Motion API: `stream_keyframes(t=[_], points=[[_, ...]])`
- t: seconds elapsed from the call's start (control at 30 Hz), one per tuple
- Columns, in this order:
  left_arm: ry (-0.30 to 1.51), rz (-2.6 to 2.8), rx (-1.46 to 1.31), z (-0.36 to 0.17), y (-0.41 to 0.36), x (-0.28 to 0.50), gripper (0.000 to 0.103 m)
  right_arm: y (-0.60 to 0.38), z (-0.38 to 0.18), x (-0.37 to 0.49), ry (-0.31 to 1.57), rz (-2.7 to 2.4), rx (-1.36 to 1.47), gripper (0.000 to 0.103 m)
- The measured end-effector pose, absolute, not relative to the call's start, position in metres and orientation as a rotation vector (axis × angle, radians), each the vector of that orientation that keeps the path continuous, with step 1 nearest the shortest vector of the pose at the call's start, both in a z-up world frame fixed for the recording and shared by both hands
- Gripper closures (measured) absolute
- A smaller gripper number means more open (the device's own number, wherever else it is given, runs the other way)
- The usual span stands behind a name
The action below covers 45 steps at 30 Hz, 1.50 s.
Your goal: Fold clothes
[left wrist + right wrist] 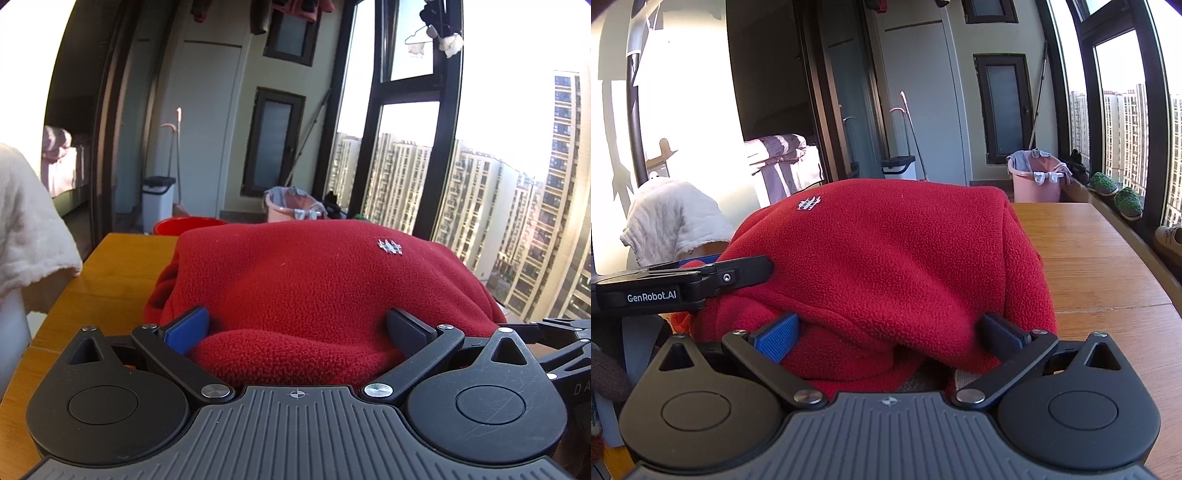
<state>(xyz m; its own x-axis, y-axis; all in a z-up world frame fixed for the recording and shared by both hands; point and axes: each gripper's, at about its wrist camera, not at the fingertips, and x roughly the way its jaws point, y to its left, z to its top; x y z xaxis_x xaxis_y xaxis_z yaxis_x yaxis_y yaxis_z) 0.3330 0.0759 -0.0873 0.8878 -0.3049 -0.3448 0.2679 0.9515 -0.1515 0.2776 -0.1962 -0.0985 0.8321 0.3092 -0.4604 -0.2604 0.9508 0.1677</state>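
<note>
**Q:** Left wrist view: where does the garment lie relative to the tongs?

**A:** The red fleece [314,280] sits bundled on the tabletop [110,266], directly ahead of the left tongs [299,328]. The fingers are spread wide. A roll of the fleece's near edge bulges between them, touching both pads; no pinch is applied. The small embroidered logo [389,246] lies beyond the fleece's near edge, toward its right. The right tongs' linkage shows just beside the fleece's right flank.

**Q:** Right wrist view?

**A:** The right tongs [890,332] are likewise spread wide, with the fleece's near hem lying between the fingers and draping over them. The left tongs enter at the fleece's left flank, side-on, so their state cannot be read here. The bare tabletop extends to the right of the fleece.

**Q:** Which relation governs the coming move?

**A:** Judged from both views, the bundle's long axis runs side to side across both tongs. Both stand equally close, at the same near edge, left tongs toward the fleece's left end.
</note>
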Motion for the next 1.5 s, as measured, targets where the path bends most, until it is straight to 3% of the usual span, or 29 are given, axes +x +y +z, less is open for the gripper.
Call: stream_keyframes(t=[0.57,1.5], points=[[0.333,-0.159,-0.050,-0.084,0.057,0.318,0.000,-0.197,-0.097,0.273,0.499,0.286,0.087,0.000],[0.362,-0.289,-0.318,-0.093,0.103,0.331,0.000,-0.188,-0.098,0.267,0.473,0.244,0.034,0.000]])
